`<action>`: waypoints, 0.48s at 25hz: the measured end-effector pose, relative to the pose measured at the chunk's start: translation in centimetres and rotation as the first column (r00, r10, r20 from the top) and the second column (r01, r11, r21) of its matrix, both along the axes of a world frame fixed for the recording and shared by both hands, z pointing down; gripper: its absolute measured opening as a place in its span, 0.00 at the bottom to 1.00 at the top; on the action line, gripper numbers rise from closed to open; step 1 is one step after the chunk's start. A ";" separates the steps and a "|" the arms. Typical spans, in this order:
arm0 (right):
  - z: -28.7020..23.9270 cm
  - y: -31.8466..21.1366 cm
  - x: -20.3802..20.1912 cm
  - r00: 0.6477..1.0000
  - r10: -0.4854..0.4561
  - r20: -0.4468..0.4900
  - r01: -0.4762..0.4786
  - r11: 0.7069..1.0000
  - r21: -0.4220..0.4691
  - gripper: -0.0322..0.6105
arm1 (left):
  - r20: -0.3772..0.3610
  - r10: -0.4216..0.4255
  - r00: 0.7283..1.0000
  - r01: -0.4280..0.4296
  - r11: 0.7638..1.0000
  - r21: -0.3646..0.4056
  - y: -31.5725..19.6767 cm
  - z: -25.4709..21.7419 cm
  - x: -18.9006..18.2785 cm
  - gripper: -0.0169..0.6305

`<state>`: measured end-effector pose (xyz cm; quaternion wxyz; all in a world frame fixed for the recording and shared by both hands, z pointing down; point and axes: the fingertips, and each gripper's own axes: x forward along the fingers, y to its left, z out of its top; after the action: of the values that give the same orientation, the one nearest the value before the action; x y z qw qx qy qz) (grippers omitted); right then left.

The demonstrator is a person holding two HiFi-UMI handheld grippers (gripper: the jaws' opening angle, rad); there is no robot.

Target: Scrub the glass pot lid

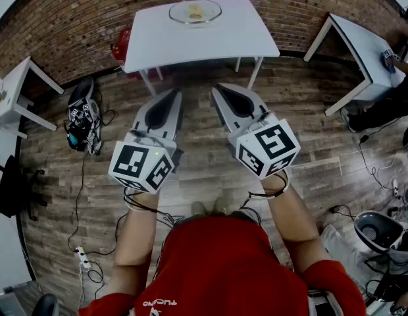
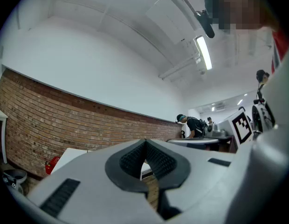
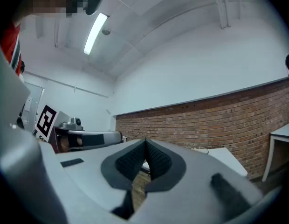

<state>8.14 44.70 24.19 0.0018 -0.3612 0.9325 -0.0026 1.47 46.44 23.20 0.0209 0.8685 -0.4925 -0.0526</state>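
The glass pot lid lies flat on the far side of a white table, with something yellowish under or on it. My left gripper and right gripper hang side by side over the wooden floor, well short of the table's near edge. Both are shut with nothing between their jaws. In the left gripper view the left gripper points at a brick wall with its black pads meeting. The right gripper looks the same in the right gripper view. The lid is not visible in either gripper view.
A red object sits on the floor behind the table's left leg. Another white table stands at the right, one more at the left. Cables and a bag lie on the floor at the left. People stand by a distant bench.
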 end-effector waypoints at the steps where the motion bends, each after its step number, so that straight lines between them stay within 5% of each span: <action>1: 0.1 -0.1 0.1 1.000 0.000 -0.001 0.000 1.000 0.000 0.10 | 0.000 0.000 1.000 0.000 1.000 0.000 -0.1 0.1 0.1 0.05; 12: 0.5 -1.1 1.0 1.000 -0.005 -0.004 0.005 1.000 -0.004 0.10 | -0.003 -0.005 1.000 0.005 1.000 -0.006 -1.1 0.6 0.9 0.05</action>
<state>9.13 43.58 24.68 -0.0007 -0.3590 0.9333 -0.0036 2.36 45.36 23.78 0.0244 0.8670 -0.4949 -0.0525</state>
